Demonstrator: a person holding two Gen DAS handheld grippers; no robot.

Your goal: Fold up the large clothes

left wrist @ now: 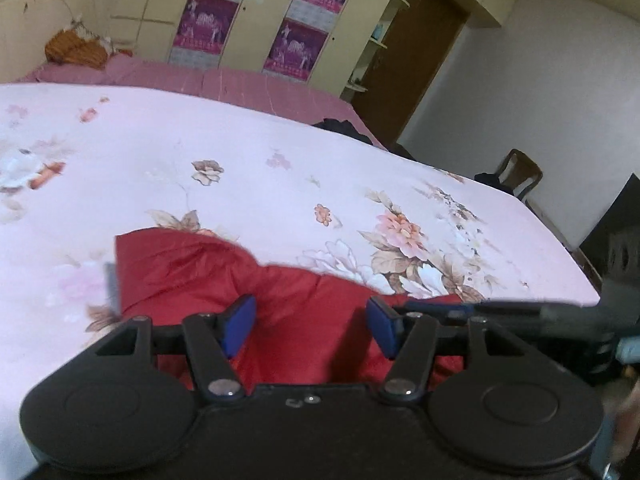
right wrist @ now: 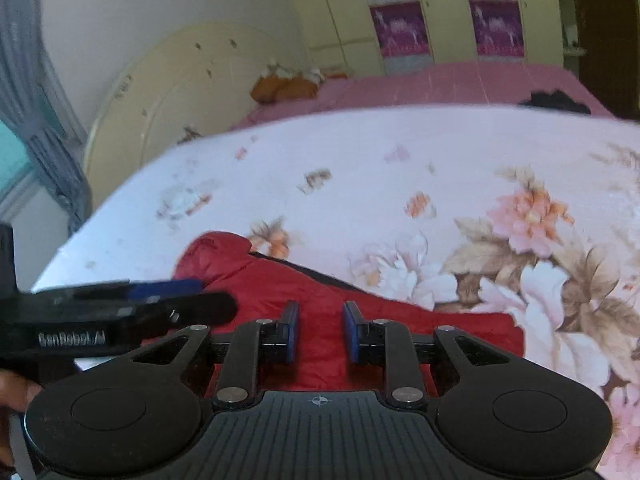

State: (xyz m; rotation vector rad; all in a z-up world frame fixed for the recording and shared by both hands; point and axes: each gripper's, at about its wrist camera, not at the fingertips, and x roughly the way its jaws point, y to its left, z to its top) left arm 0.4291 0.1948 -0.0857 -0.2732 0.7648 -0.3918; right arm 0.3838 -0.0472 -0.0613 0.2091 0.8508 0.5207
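A red padded jacket (left wrist: 224, 276) lies crumpled on the floral bedsheet (left wrist: 248, 168) near the front edge of the bed. In the right wrist view the jacket (right wrist: 280, 280) shows its hood at the left and a dark zip line. My left gripper (left wrist: 311, 326) hovers over the jacket, its blue pads (left wrist: 240, 326) wide apart with nothing clamped. My right gripper (right wrist: 320, 332) hangs over the jacket's lower part with a narrower gap, and only fabric lying below shows between its pads (right wrist: 290, 332). Each gripper appears blurred at the edge of the other's view.
Behind the floral sheet lie a pink cover (left wrist: 240, 84), an orange cushion (left wrist: 76, 50) and a dark garment (left wrist: 340, 126). A wardrobe (left wrist: 256, 12) and a brown door (left wrist: 412, 52) stand behind the bed. A wooden chair (left wrist: 520, 172) stands at the bed's right corner.
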